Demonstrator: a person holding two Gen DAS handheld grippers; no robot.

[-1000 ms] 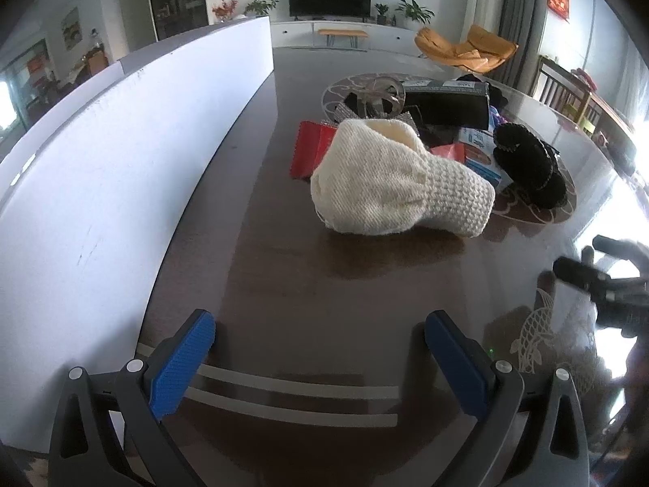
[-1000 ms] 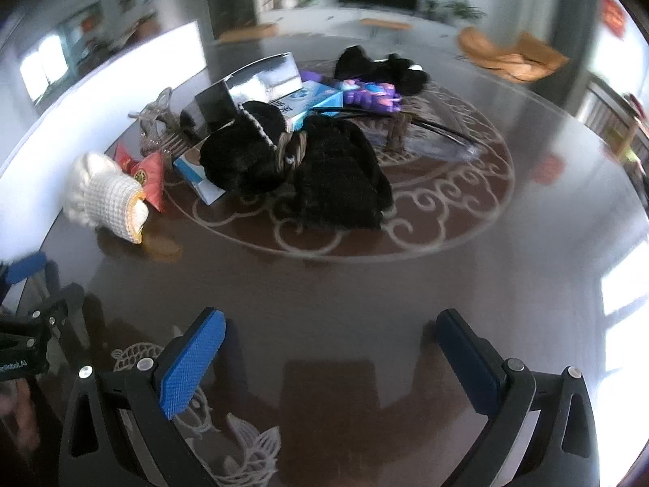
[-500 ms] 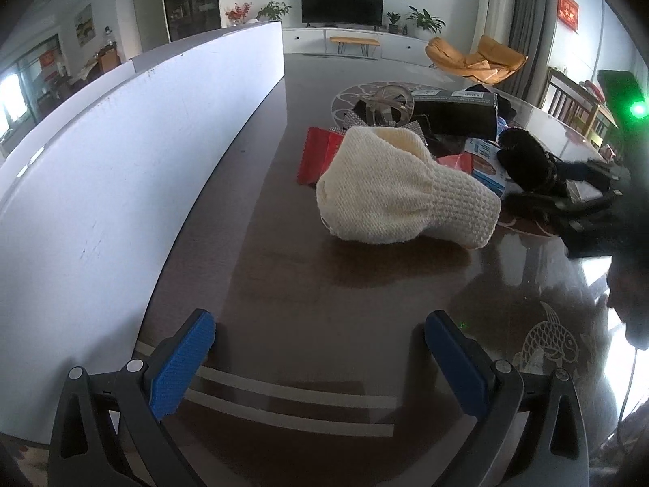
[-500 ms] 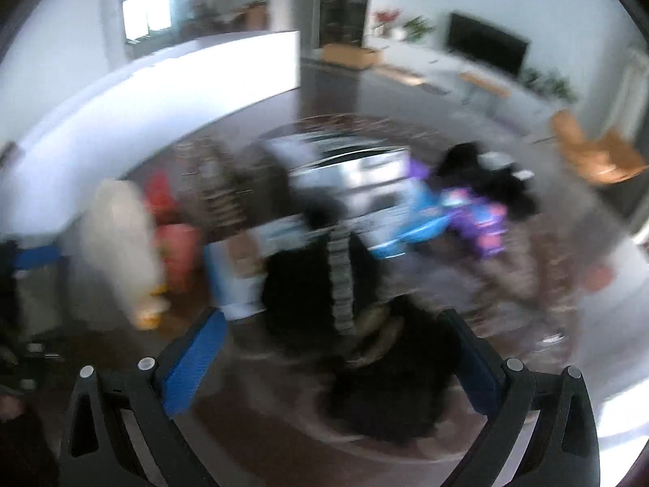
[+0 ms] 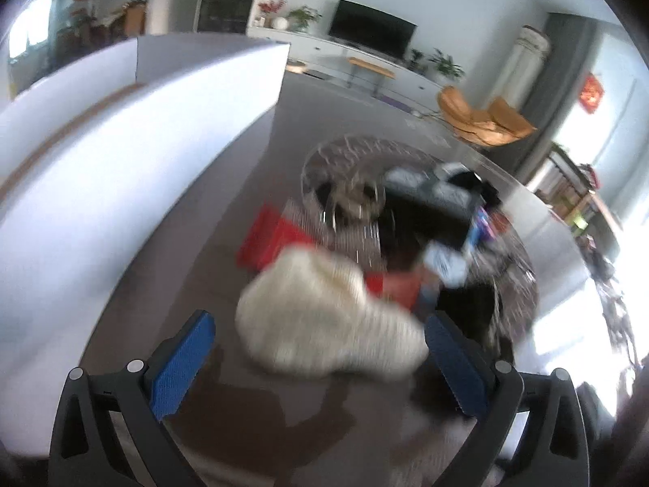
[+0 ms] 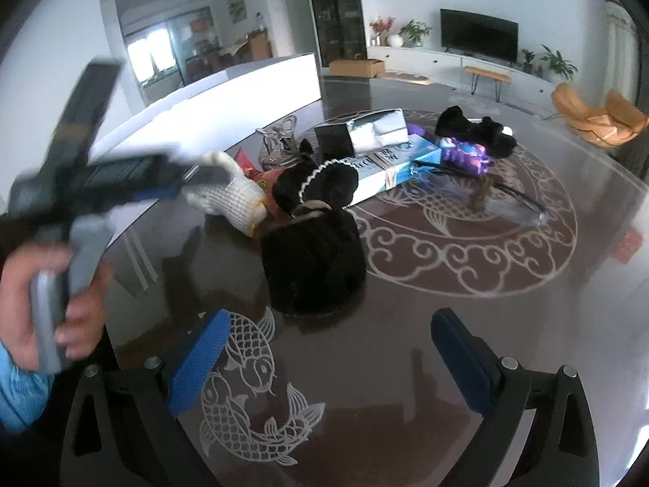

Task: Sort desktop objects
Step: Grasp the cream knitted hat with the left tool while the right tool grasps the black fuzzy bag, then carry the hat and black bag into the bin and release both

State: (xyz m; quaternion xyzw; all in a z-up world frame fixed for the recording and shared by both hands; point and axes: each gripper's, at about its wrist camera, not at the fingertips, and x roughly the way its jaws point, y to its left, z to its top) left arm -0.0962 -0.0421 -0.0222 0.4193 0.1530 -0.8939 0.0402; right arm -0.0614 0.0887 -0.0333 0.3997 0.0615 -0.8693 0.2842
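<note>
A cream knitted hat (image 5: 324, 316) lies on the dark table, blurred by motion, between the blue pads of my open left gripper (image 5: 320, 349). From the right wrist view the same cream hat (image 6: 231, 195) sits beside a black furry hat (image 6: 316, 259), with the left gripper (image 6: 121, 186) reaching over it in a person's hand (image 6: 48, 316). My right gripper (image 6: 328, 357) stands open above the table, just short of the black hat, with nothing between its fingers. Behind lie a red packet (image 5: 271, 239), a blue-and-white box (image 6: 389, 166) and a purple toy (image 6: 466, 154).
A long white box wall (image 5: 121, 170) runs along the table's left side. Further back sit a silver box (image 6: 373, 130), a black fluffy item (image 6: 478, 130) and a clear plastic piece (image 6: 499, 203). The table (image 6: 466, 268) bears a fish and swirl pattern.
My left gripper has moved forward until the cream hat sits between its pads. The right gripper has swung and pulled back; the black hat now lies ahead of it.
</note>
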